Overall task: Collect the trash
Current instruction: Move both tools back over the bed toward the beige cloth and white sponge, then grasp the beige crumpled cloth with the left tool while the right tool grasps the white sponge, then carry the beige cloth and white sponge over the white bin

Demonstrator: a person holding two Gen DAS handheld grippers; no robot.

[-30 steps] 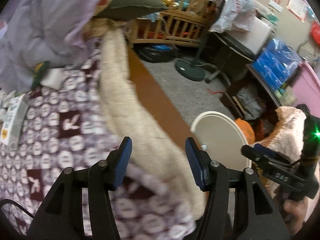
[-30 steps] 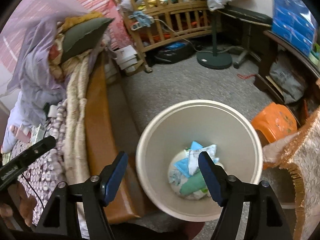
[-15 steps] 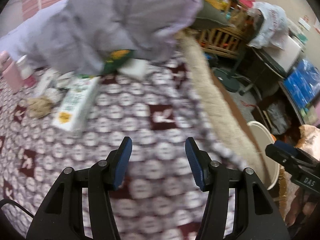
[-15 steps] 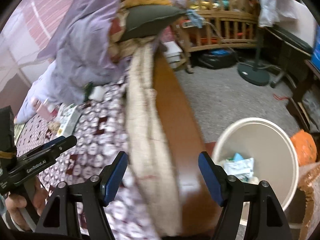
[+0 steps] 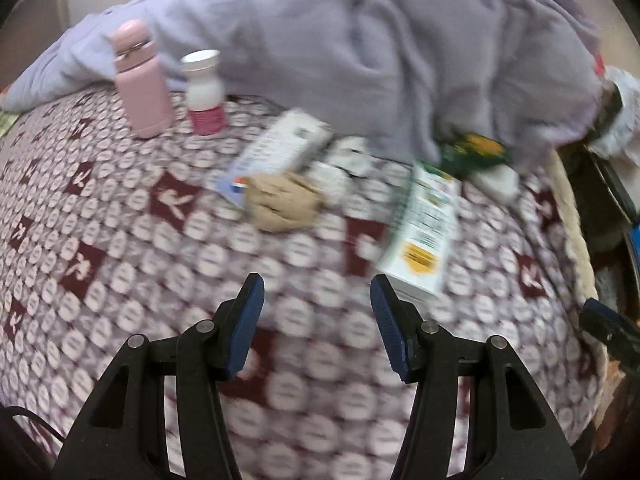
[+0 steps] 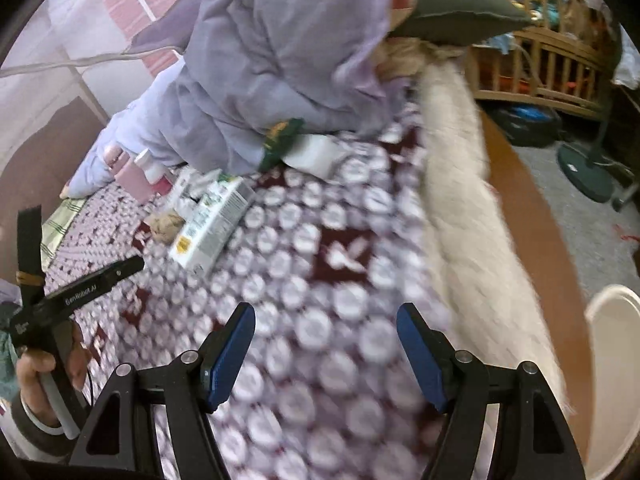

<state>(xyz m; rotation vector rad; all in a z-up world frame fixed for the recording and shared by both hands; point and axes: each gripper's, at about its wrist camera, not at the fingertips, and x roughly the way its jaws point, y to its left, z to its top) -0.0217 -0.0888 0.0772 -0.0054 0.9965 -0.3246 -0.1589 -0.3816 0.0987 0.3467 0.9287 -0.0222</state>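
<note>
While both tongs hang released and empty over the patterned bed cover, the left tongs sit nearest the trash: a carton just beyond the right finger, likely the next pick. Farther off lie a crumpled brown wad and flat box. The right tongs wait, bin beside the bed.

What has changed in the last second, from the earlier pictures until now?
Both tongs swung away from the white bin, where the right tongs had hung over the trash inside, toward the patterned bed cover. The left tongs now face the white carton, the crumpled brown paper and the pink bottle. Nothing was gripped or released. Both tongs stayed open and empty.
</note>
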